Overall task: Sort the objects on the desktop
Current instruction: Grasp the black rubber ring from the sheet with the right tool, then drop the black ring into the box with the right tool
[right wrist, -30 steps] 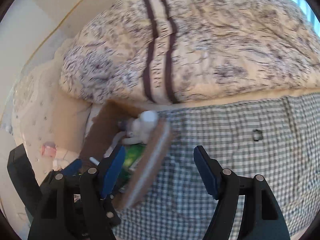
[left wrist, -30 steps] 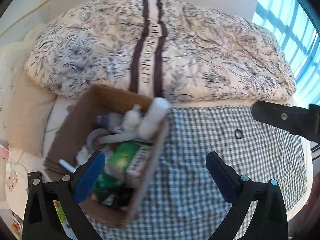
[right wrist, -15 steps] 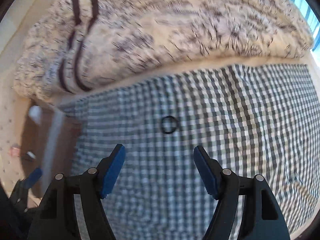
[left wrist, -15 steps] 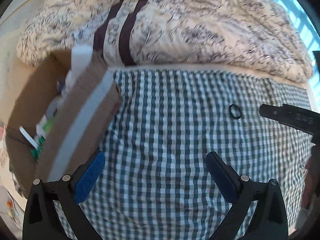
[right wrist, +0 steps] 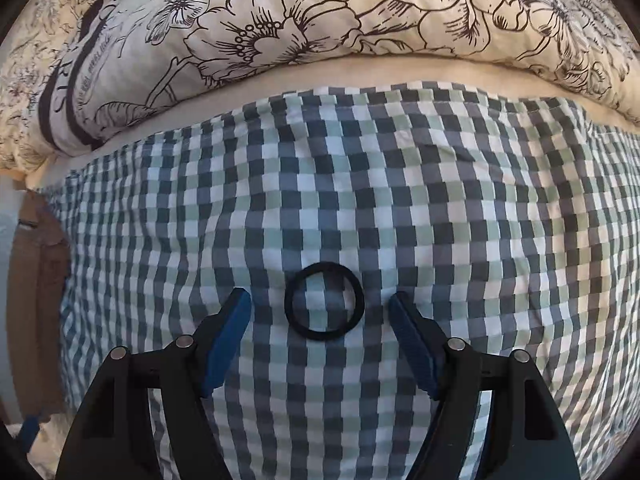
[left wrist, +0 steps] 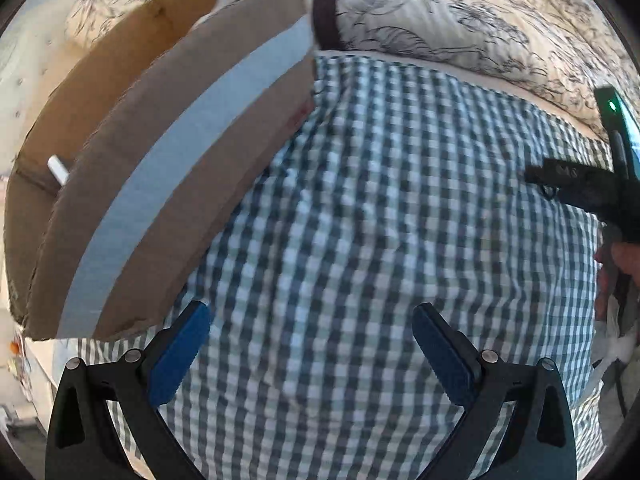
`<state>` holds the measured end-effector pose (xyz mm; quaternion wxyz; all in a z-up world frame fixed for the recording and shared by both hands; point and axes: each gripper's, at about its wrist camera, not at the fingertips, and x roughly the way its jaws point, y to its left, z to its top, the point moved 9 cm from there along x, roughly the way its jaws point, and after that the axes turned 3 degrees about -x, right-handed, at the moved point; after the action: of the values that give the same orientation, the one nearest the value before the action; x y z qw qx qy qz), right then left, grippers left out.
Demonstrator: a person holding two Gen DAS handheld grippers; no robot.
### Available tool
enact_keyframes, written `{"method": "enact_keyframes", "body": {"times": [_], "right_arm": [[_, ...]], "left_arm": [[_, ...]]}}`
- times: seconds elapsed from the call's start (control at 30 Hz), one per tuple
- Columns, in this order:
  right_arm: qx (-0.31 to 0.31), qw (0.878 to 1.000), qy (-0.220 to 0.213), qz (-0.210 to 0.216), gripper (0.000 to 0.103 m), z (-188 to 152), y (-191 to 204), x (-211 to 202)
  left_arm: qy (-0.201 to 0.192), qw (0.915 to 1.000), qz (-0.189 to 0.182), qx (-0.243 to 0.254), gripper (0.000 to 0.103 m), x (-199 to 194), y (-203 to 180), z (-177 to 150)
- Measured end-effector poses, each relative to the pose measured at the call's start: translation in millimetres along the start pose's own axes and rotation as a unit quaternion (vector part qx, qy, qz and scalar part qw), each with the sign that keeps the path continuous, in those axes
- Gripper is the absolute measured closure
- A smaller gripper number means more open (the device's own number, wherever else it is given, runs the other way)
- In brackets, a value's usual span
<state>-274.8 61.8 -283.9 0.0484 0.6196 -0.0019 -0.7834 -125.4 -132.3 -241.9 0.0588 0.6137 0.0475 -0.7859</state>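
A black hair tie (right wrist: 324, 301) lies flat on the checkered cloth (right wrist: 400, 208). My right gripper (right wrist: 320, 300) is open, low over the cloth, with a blue fingertip on each side of the tie, not touching it. My left gripper (left wrist: 310, 316) is open and empty above the cloth, next to the cardboard box (left wrist: 160, 168), whose taped side faces me. The right gripper's black body also shows in the left wrist view (left wrist: 588, 196) at the right edge, hiding the tie there.
A floral duvet (right wrist: 320, 20) lies bunched along the far edge of the cloth. The box's side (right wrist: 36, 280) shows at the left edge of the right wrist view. A white stick (left wrist: 58, 170) pokes out of the box.
Both grippers moved down and forward toward the cloth. The right one closed in on the hair tie, which now sits between its fingers. The left one dropped beside the box, losing sight of its contents.
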Motion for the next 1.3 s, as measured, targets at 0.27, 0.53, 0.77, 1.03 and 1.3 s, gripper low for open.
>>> {"method": "enact_keyframes", "body": {"times": [0.27,0.53,0.77,1.03,1.3], "right_arm": [[0.022,0.999,-0.029,0.001,0.098,-13,-29,-44],[0.001,0.997,-0.077,0.030,0.098,-32,1,-147],[-0.046,0.990,-0.099,0.095,0.098,-60,128,-226],[-0.145,0.961,-0.146,0.187,0.097,-53,338,-275],[-0.116,0.976,-0.139,0.124,0.021,-34,361,-269]], "left_arm": [[-0.020,0.9997,-0.015,-0.009,0.000,-21,11,3],[-0.048,0.9980,-0.036,-0.022,0.000,-61,36,15],[-0.086,0.9957,-0.031,-0.013,0.000,-112,112,22],[-0.123,0.9920,-0.021,-0.020,0.000,-140,192,17],[-0.121,0.9914,-0.042,-0.027,0.000,-155,218,14]]}}
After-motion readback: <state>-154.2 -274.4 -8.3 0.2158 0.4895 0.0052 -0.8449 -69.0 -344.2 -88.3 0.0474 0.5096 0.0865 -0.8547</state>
